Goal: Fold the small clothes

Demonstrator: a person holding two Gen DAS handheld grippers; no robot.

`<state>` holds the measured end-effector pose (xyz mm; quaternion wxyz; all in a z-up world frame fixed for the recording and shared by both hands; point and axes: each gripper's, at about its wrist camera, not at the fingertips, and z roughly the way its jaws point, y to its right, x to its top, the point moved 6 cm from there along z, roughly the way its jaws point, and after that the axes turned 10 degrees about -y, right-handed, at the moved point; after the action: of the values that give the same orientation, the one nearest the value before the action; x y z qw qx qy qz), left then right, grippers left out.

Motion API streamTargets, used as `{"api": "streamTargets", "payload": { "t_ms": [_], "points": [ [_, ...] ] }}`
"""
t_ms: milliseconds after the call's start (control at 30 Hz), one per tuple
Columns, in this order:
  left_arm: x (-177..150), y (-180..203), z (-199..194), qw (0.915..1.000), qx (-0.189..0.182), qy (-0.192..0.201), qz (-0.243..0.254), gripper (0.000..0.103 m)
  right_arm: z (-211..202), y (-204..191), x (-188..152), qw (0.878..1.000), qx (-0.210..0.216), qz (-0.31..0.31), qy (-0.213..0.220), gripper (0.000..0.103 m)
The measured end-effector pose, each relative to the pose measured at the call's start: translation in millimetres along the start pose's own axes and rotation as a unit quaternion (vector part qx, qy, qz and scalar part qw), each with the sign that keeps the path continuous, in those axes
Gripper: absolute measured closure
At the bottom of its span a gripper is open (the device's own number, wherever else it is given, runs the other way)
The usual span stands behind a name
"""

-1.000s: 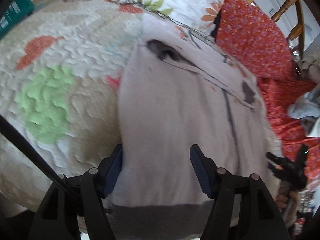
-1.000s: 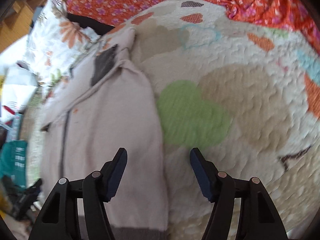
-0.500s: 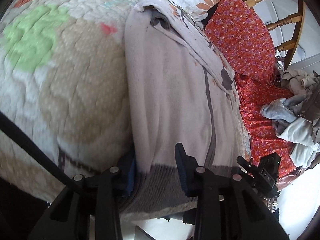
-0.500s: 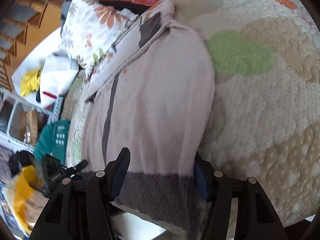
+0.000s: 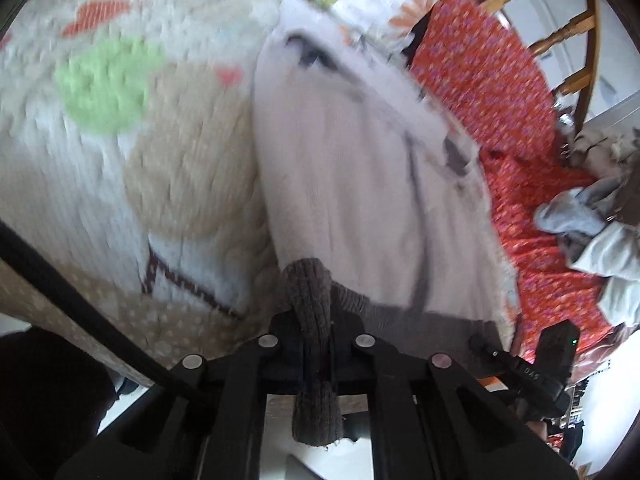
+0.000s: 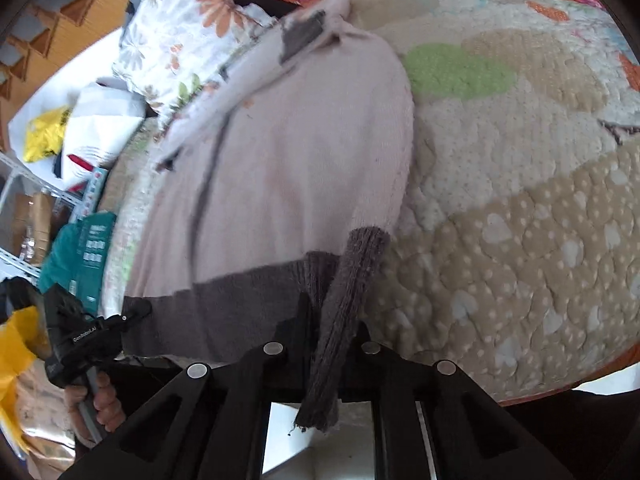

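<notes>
A pale pink knit sweater [image 5: 360, 184] with a grey ribbed hem lies lengthwise on a quilted bed. It also shows in the right wrist view [image 6: 288, 168]. My left gripper [image 5: 314, 332] is shut on one corner of the grey hem [image 5: 312, 300]. My right gripper [image 6: 332, 332] is shut on the other corner of the hem [image 6: 352, 280]. Both hem corners are bunched up between the jaws and lifted a little off the bed edge. The collar end lies far from me, near the pillow.
The quilt [image 6: 520, 200] has green, tan and orange patches. A floral pillow [image 6: 180, 32] and an orange floral cloth [image 5: 500, 80] lie beyond the sweater. A pile of grey clothes [image 5: 592, 216] sits at the right. A wooden chair [image 5: 560, 32] stands behind.
Both grippers closed from open onto the sweater's grey hem corners at the bed edge. The hem is now pinched and raised slightly.
</notes>
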<state>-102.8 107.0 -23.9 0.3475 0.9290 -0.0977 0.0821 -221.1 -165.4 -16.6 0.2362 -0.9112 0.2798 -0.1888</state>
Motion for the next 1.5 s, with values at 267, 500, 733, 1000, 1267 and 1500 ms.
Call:
{"api": "streamTargets", "payload": {
  "t_ms": [267, 500, 733, 1000, 1267, 1500],
  "points": [
    [108.3, 46.6, -28.1, 0.9982, 0.001, 0.051, 0.03, 0.096, -51.9, -64.3, 94.1, 0.996, 0.04, -0.056, 0.063, 0.094],
    [240.0, 52.2, 15.1, 0.9958, 0.032, 0.085, -0.007, 0.096, -29.9, -82.8, 218.4, 0.996, 0.028, -0.035, 0.083, 0.094],
    [298.5, 22.2, 73.0, 0.9961, 0.039, 0.062, -0.049, 0.095, 42.5, -55.3, 308.1, 0.997, 0.007, -0.006, 0.075, 0.09],
    [315.8, 11.0, 19.7, 0.9745, 0.083, 0.189, -0.088, 0.029, 19.5, -45.1, 344.5, 0.984, -0.061, -0.022, 0.169, 0.02],
    [297.9, 1.5, 34.2, 0.9846, 0.089, 0.127, -0.08, 0.029, 16.7, -33.3, 329.5, 0.985, -0.096, -0.019, 0.144, 0.02],
    [271.4, -17.6, 36.7, 0.9883, 0.116, 0.084, -0.051, 0.027, 19.7, 5.0, 300.4, 0.991, -0.093, 0.018, 0.095, 0.02]
  ]
}}
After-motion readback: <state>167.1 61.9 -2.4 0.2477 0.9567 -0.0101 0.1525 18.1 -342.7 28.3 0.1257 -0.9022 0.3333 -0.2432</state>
